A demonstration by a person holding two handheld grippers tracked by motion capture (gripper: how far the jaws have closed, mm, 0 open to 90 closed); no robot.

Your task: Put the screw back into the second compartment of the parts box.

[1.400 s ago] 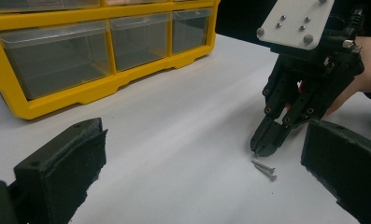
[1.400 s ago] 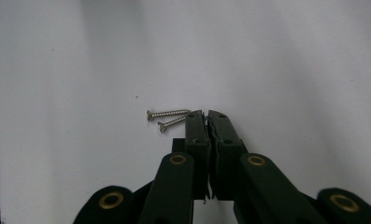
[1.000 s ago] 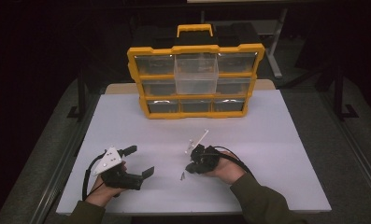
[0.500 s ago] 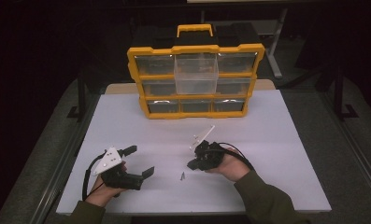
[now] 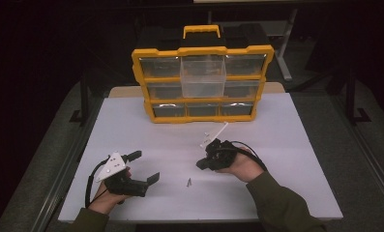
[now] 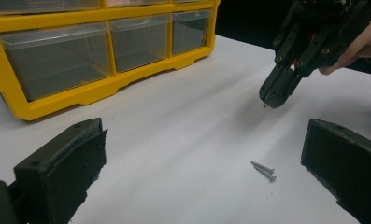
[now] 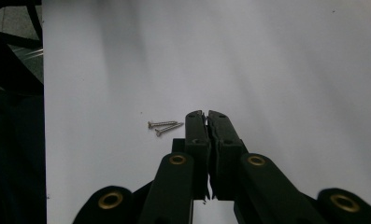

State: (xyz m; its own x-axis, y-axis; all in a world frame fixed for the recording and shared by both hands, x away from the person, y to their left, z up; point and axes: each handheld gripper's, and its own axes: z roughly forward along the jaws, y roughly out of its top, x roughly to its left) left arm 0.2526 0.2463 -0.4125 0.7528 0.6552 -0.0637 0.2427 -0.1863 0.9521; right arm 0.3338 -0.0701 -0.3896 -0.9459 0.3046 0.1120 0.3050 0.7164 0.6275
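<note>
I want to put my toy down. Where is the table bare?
Bare: the table right of the right gripper, and the strip between the yellow organizer and the left gripper. Crowded: between the grippers, where two screws lie.

- Left gripper (image 5: 143, 167): black body, grey three-cornered plate on top, black cable.
- Right gripper (image 7: 206, 115): black jaws, brass-coloured rivets.
- Olive sleeves (image 5: 284, 205).
</note>
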